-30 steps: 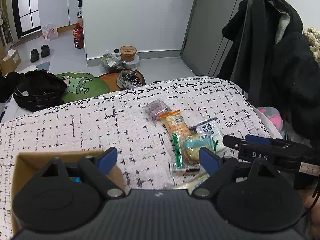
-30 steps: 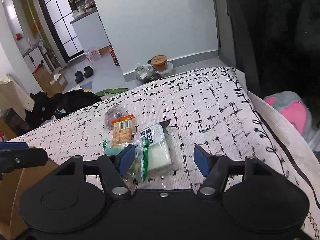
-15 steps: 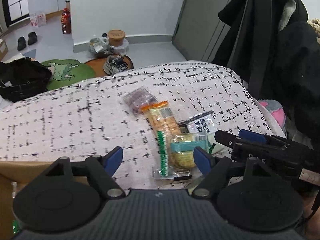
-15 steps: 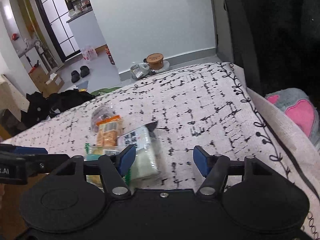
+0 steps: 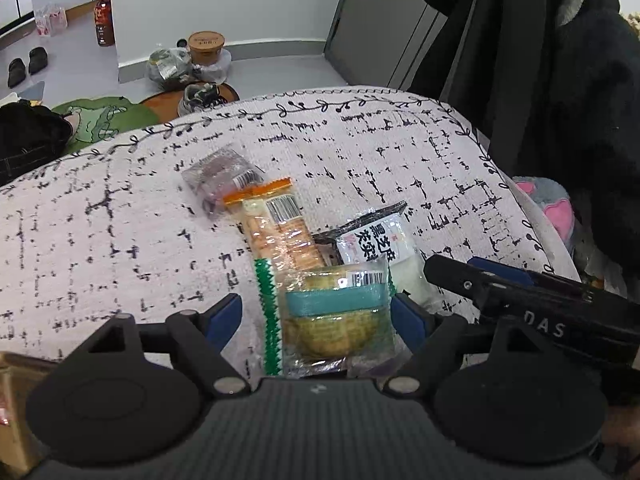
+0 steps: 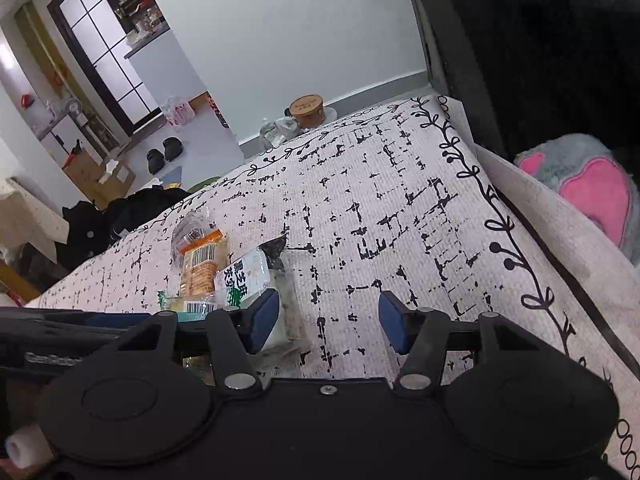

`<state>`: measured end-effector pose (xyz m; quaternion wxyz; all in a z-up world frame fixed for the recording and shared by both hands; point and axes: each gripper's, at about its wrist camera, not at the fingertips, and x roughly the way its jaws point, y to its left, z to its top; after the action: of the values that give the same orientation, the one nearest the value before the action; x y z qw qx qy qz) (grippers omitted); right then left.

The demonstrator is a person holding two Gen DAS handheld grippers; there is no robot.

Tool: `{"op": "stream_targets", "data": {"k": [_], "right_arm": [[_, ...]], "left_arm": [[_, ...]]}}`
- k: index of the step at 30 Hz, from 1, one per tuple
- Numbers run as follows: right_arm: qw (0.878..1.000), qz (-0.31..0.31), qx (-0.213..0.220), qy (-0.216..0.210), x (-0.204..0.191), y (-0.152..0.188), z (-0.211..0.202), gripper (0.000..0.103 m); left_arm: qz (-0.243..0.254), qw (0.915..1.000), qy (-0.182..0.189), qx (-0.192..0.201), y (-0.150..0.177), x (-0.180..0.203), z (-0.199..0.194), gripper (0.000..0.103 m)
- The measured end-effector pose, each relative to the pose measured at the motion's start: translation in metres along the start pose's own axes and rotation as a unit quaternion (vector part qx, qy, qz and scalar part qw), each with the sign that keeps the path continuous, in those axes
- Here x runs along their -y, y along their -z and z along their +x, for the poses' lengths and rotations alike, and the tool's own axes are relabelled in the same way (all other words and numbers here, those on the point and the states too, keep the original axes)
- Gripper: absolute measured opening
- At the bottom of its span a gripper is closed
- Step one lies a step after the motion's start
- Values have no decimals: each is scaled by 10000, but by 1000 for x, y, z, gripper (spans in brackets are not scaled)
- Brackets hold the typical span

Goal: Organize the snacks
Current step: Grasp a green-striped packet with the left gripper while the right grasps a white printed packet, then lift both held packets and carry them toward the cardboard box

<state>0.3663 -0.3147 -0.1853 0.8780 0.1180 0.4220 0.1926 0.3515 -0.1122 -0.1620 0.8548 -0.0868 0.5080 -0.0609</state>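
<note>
the left gripper point(image 5: 318, 314), jaws open, straddled the teal-banded snack packet point(image 5: 340, 316) lying on the patterned cloth point(image 5: 120, 220), while the open, empty right gripper point(image 6: 326, 316) hovered just beside it.

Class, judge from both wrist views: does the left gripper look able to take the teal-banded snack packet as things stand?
Probably yes. The left gripper has its jaws open with the teal-banded packet lying between them, on top of the pile, nothing covering it. The right gripper sits close beside it.

Four clear-wrapped snack packets point(image 5: 280, 236) lie flat, overlapping in a loose cluster on the patterned cloth.
</note>
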Motion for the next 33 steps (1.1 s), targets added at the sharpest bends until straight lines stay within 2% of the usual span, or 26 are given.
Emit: {"op": "stream_targets", "data": {"k": [3, 6, 8, 13, 17, 20, 26, 28, 33], "right_arm": [[10000, 3, 32, 0, 0, -1, 1, 51], [9999, 29, 51, -97, 1, -1, 3, 51], [9998, -14, 85, -154, -1, -1, 3, 51], [9993, -123, 149, -324, -9, 0, 6, 51], [9986, -245, 153, -447, -20, 1, 11, 51], [9978, -442, 142, -466, -30, 3, 15, 53], [9942, -1051, 26, -216, -52, 13, 25, 54], [9928, -1194, 17, -111, -56, 15, 26, 51], [9913, -1311, 60, -55, -60, 15, 21, 34]], "left_arm": [[-77, 10000, -22, -26, 0, -1, 7, 80], [-252, 9995, 157, -109, 1, -5, 10, 68], [-231, 9995, 203, -109, 2, -5, 7, 55], [-354, 9993, 107, -10, 2, -13, -5, 44], [-454, 9986, 242, 124, 1, -21, -18, 27], [-500, 9981, 311, 205, 0, -25, -25, 21], [-611, 9965, 474, 314, 1, -31, -39, 18], [-653, 9959, 519, 355, 2, -33, -44, 18], [-607, 9955, 599, 420, 6, -33, -56, 18]]}}
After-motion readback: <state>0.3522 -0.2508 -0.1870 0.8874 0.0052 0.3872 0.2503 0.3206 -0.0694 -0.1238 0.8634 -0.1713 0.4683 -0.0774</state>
